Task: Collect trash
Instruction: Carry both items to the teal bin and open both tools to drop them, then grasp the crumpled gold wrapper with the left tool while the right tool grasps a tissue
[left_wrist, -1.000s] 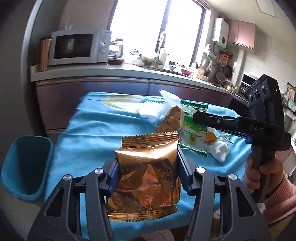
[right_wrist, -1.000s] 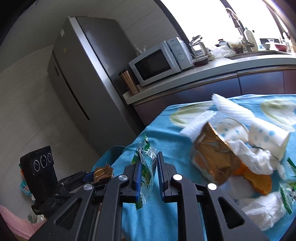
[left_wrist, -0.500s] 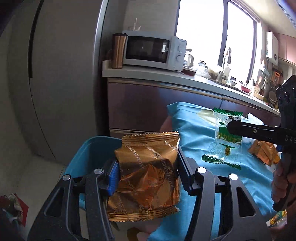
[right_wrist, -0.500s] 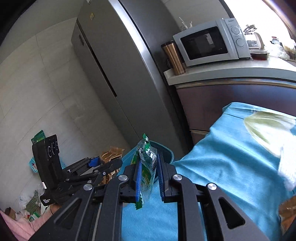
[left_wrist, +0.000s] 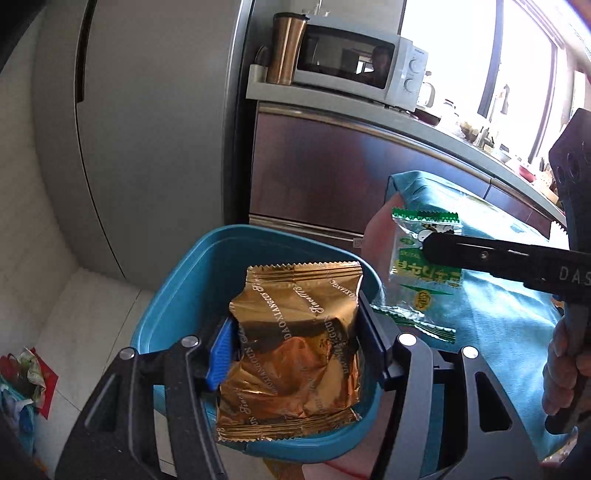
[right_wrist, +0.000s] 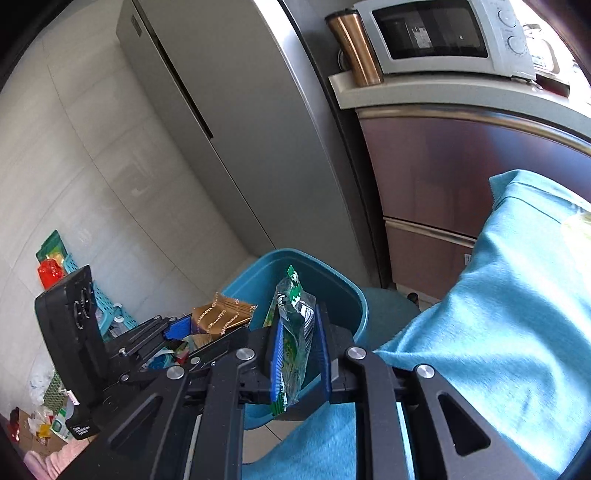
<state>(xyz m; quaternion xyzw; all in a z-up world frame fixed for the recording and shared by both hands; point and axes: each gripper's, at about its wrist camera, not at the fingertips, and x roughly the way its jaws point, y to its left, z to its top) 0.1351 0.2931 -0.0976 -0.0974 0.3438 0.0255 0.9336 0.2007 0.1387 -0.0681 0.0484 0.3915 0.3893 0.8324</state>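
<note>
The gold snack wrapper (left_wrist: 295, 347) hangs over the blue bin (left_wrist: 177, 295), between the jaws of the left gripper (left_wrist: 295, 347), which are opening; its right edge lies against one pad and a gap shows at the blue pad. At three o'clock, the right gripper (right_wrist: 297, 354) pinches a green-and-clear wrapper (right_wrist: 291, 332) edge-on above the bin's rim. Only the right wrist view shows litter on the floor (right_wrist: 44, 417) at eight o'clock. A teal tablecloth (right_wrist: 509, 314) covers the table; fridge (left_wrist: 155, 129) and microwave (left_wrist: 362, 66) stand behind.
</note>
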